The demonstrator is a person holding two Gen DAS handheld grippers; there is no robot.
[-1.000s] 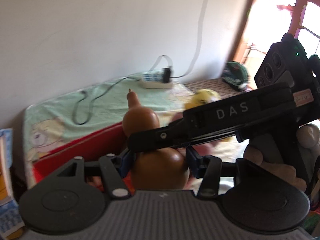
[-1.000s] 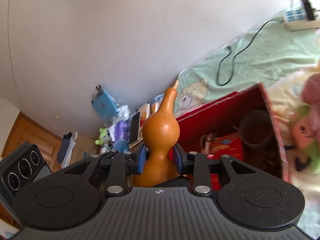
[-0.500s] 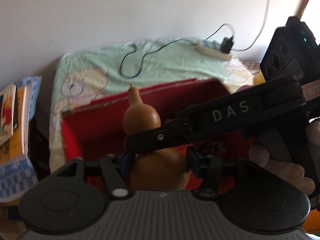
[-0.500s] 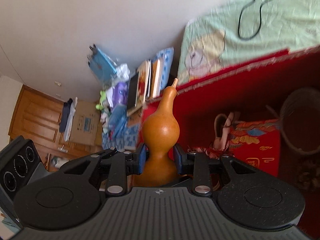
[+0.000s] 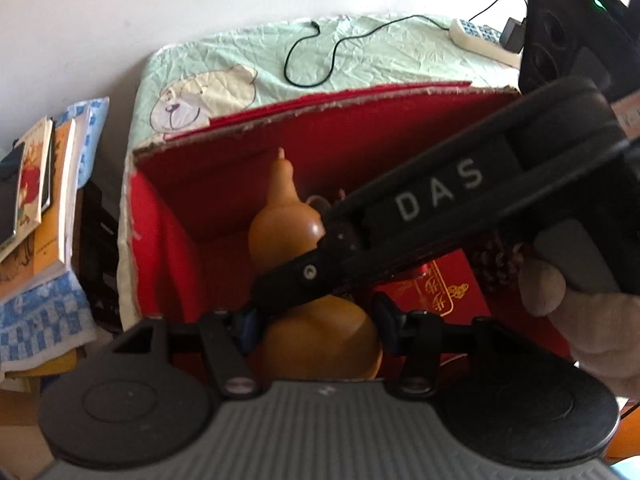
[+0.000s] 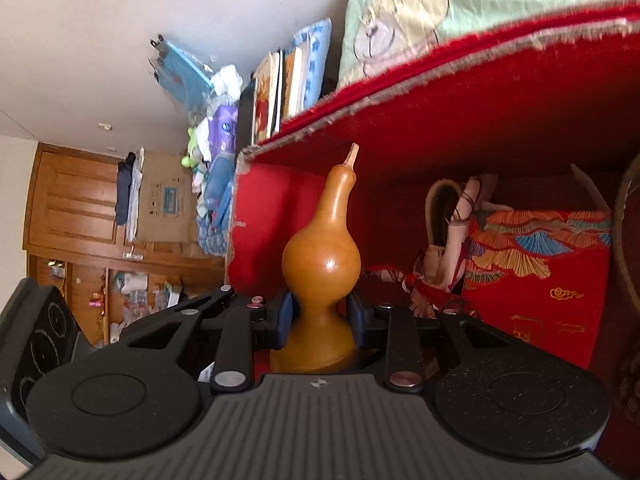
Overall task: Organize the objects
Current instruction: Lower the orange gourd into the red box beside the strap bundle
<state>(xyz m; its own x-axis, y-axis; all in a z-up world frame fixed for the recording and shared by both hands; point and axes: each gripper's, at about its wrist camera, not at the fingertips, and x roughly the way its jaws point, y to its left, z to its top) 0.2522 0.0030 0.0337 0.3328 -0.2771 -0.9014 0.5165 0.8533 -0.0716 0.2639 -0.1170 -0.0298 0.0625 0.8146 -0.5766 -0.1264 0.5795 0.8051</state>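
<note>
Orange gourd (image 6: pixel 320 256) clamped by both tools, over red box (image 6: pixel 500 92)

From my remote rig: a bed (image 5: pixel 360 40) in a green bear-print sheet carries a red box (image 5: pixel 168 240), black cable (image 5: pixel 312 60) and power strip (image 5: pixel 476 36) near its far edge.

Glossy smooth gourd (image 6: pixel 320 256); red box (image 6: pixel 480 120) seemingly felt-lined, frayed rim
</note>
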